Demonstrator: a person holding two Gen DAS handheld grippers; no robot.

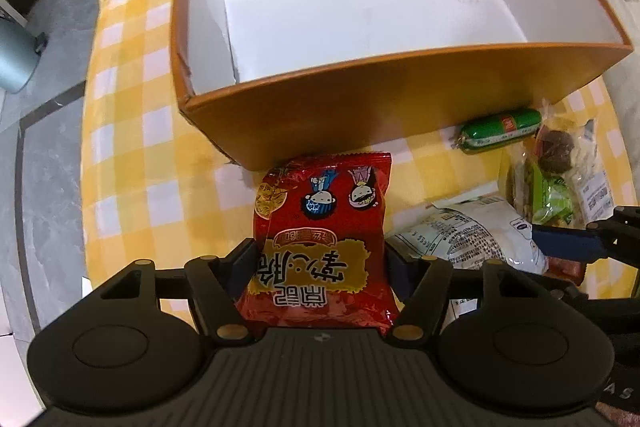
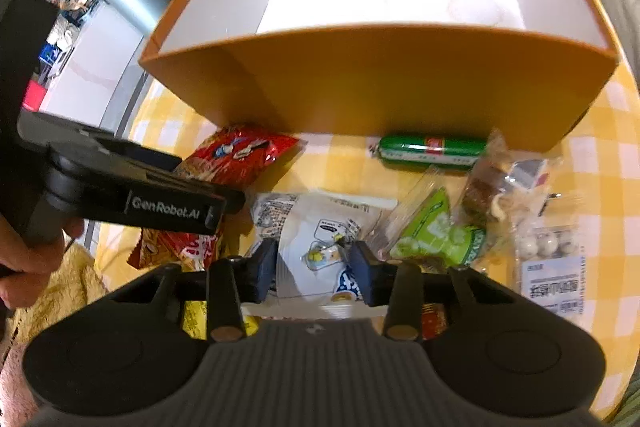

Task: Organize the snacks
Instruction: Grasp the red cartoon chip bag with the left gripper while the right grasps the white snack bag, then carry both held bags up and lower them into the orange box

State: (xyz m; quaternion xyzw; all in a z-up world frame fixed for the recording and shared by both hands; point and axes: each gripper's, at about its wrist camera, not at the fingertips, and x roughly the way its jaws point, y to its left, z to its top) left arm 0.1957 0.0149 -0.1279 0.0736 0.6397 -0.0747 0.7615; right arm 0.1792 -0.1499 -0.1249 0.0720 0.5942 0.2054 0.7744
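Note:
My left gripper [image 1: 320,259] is shut on a red snack bag [image 1: 320,227], held just in front of the near wall of an orange box [image 1: 392,95] with a white, empty inside. The red bag also shows in the right wrist view [image 2: 236,155]. My right gripper [image 2: 314,267] has its jaws around a white snack packet [image 2: 320,227] that lies on the table; whether they press it I cannot tell. The left gripper body [image 2: 120,187] crosses the right wrist view at left.
A green sausage [image 2: 430,147] lies against the box's near wall. A green packet [image 2: 436,231], a brown snack [image 2: 480,187] and a pack of white balls [image 2: 548,247] lie to the right on the yellow checked tablecloth [image 1: 132,147]. Floor lies beyond the table's left edge.

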